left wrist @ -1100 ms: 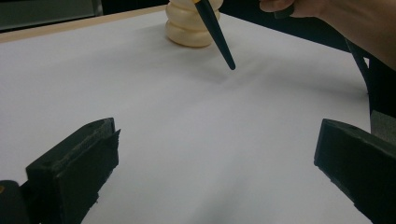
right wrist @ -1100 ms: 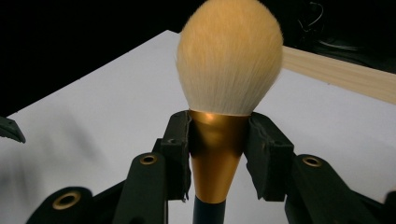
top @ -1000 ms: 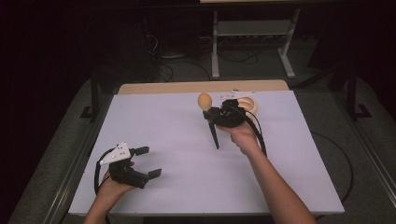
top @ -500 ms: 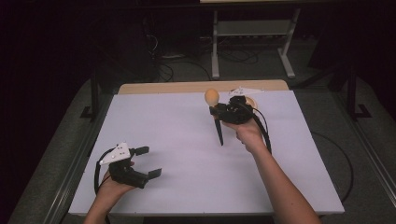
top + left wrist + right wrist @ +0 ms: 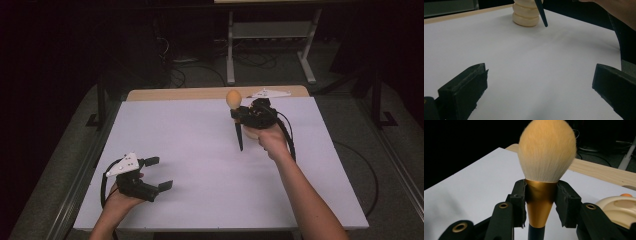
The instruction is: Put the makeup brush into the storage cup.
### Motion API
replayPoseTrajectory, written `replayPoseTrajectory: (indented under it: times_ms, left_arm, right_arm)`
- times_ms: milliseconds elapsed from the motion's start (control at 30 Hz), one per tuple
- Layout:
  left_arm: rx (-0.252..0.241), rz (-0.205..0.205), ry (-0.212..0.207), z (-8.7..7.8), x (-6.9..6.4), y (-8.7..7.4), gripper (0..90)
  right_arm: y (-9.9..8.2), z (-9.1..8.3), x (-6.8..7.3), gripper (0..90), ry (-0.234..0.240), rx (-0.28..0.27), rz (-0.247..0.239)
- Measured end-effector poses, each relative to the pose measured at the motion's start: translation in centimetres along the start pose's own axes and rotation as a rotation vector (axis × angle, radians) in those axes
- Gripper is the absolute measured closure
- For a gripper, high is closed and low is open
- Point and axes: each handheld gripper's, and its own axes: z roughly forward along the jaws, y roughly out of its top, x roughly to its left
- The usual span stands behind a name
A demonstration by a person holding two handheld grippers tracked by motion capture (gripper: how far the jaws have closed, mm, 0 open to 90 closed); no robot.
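Observation:
My right gripper [image 5: 236, 115] is shut on a makeup brush [image 5: 233, 98] over the far right part of the white table [image 5: 200, 150]. The brush stands upright, its fluffy peach head up and its dark handle [image 5: 239, 137] pointing down at the table. In the right gripper view the jaws clamp the gold ferrule [image 5: 540, 200] below the brush head [image 5: 547, 150]. A cream ribbed holder [image 5: 619, 207] sits just beside it, also seen from the left gripper view [image 5: 526, 15]. My left gripper [image 5: 161, 173] rests near the front left, open and empty [image 5: 539, 77].
A wooden strip [image 5: 200, 93] runs along the table's far edge. Behind it on the dark floor stand a metal frame [image 5: 270, 35] and loose cables [image 5: 185, 75]. Rails [image 5: 75, 180] flank the table's sides.
My right gripper has carried the brush to the right and toward the far edge, rising a little. The left gripper has stayed where it was.

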Motion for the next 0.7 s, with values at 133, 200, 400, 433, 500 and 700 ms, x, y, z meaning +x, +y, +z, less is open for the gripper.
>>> replayPoseTrajectory:
  times_ms: [133, 200, 400, 433, 500, 700]
  left_arm:
    - [0.003, -0.003, -0.001, 0.0, -0.1, 0.0, 0.0]
    - [0.002, 0.002, 0.000, 0.0, 0.0, 0.0, 0.0]
    - [0.004, 0.003, 0.000, 0.0, 0.0, 0.0, 0.0]
    - [0.004, 0.000, -0.001, 0.0, 0.0, 0.0, 0.0]
    - [0.004, 0.001, -0.001, 0.0, 0.0, 0.0, 0.0]
    - [0.001, 0.004, -0.001, 0.0, 0.0, 0.0, 0.0]
  right_arm:
    - [0.3, -0.3, -0.3, 61.1, -0.007, -0.005, 0.009]
    - [0.5, -0.5, -0.4, 61.1, -0.012, -0.010, 0.006]
    - [1.1, -1.1, -0.8, 61.1, -0.032, -0.023, -0.003]
    - [1.1, -1.2, -0.8, 61.1, -0.032, -0.021, 0.007]
    - [1.3, -1.4, -1.0, 61.1, -0.039, -0.026, 0.001]
    - [1.6, -1.7, -1.6, 61.1, -0.054, -0.034, 0.013]
